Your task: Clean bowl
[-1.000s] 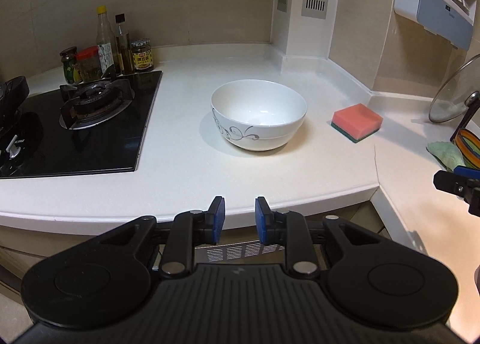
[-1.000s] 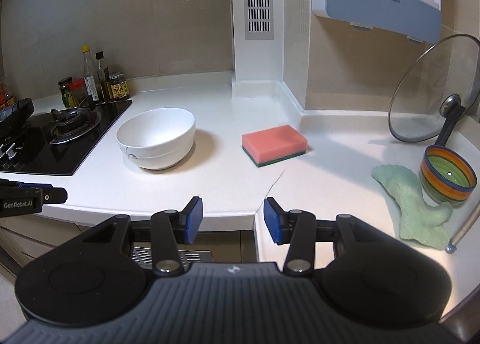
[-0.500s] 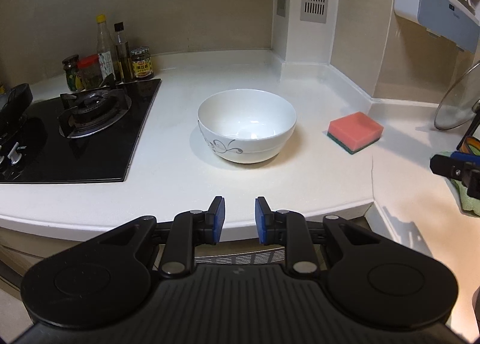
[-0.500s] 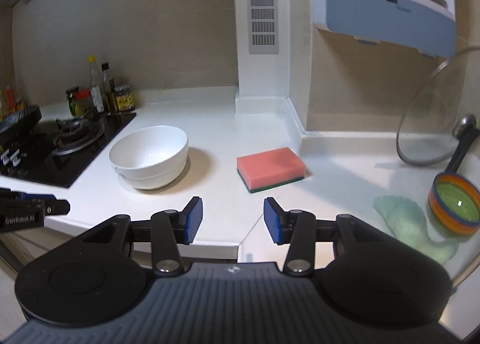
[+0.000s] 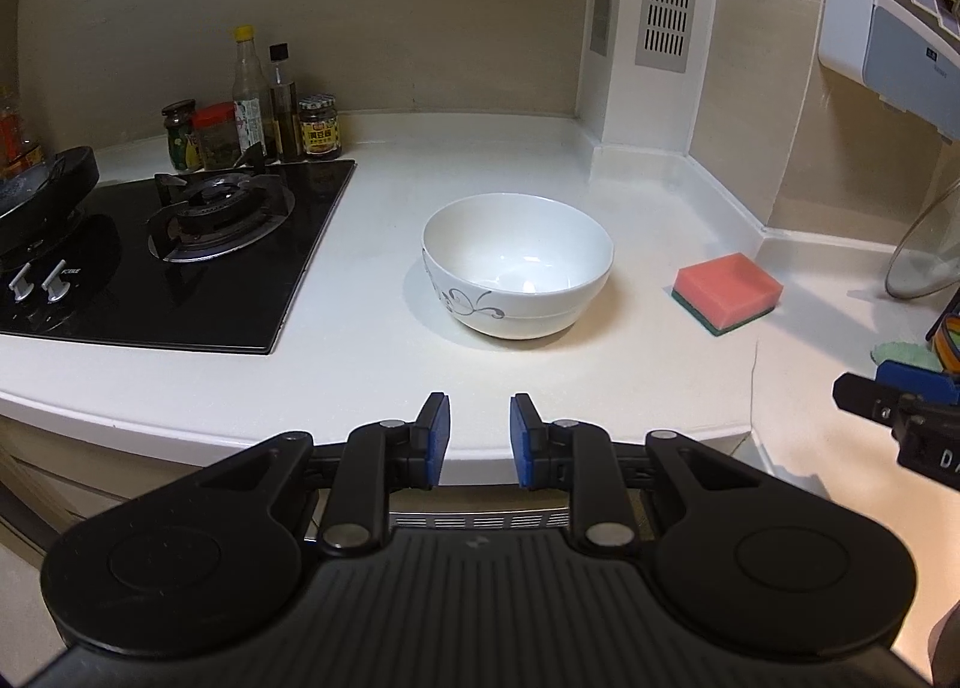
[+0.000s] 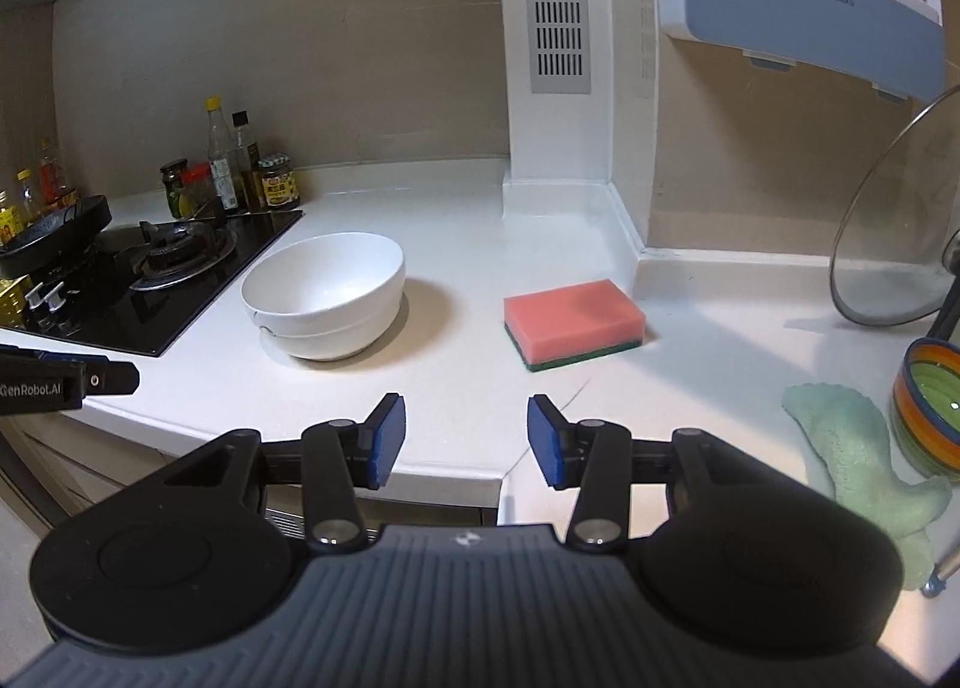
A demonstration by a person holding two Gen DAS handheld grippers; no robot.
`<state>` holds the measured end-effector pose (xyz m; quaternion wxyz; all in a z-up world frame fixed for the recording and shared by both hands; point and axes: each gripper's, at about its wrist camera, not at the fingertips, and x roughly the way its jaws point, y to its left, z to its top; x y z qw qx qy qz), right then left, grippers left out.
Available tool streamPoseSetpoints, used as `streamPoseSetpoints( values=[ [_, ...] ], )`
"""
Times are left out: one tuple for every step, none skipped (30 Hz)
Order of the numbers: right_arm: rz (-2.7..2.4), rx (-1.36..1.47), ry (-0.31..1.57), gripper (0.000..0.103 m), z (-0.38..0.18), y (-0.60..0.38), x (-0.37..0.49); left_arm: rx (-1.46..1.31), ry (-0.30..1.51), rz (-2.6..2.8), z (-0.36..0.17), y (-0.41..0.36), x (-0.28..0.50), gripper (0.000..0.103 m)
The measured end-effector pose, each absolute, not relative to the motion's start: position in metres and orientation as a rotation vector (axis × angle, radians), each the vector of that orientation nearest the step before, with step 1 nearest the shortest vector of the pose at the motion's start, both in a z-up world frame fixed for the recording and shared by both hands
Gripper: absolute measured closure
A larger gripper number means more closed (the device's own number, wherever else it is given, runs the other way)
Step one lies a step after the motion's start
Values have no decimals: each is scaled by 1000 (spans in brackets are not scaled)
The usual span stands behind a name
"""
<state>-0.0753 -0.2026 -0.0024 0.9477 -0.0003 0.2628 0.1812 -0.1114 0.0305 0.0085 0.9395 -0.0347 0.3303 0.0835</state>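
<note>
The right gripper [image 6: 467, 435], spread and empty, points at the sponge [image 6: 573, 322] right of the bowl [image 6: 324, 295]; the left gripper [image 5: 479, 439], also spread, faces the bowl.

Left tongs [image 5: 479, 441] hang over the table's front edge, jaws apart and empty. Right tongs [image 6: 467, 441] likewise, jaws wider, empty.

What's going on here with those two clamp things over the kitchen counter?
A person holds a gripper in each hand, about to clean the white bowl. Nothing is picked up yet: the left gripper faces the bowl, the right gripper faces the pink sponge, both open and empty, short of the counter.
</note>
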Motion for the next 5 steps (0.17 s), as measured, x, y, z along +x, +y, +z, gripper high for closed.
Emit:
streamPoseSetpoints(
  values=[
    [373, 0, 536, 63, -3, -203, -76, -65, 663, 178, 10, 30, -113, 75],
    [376, 1, 538, 63, -3, -203, -76, -59, 652, 185, 11, 29, -114, 75],
    [377, 2, 538, 63, -4, -203, -76, -54, 641, 192, 13, 29, -115, 75],
    [378, 4, 539, 63, -4, -203, -76, -54, 639, 190, 14, 29, -116, 75],
    [379, 4, 537, 63, -4, -203, -76, -55, 639, 187, 15, 29, -116, 76]
  ],
)
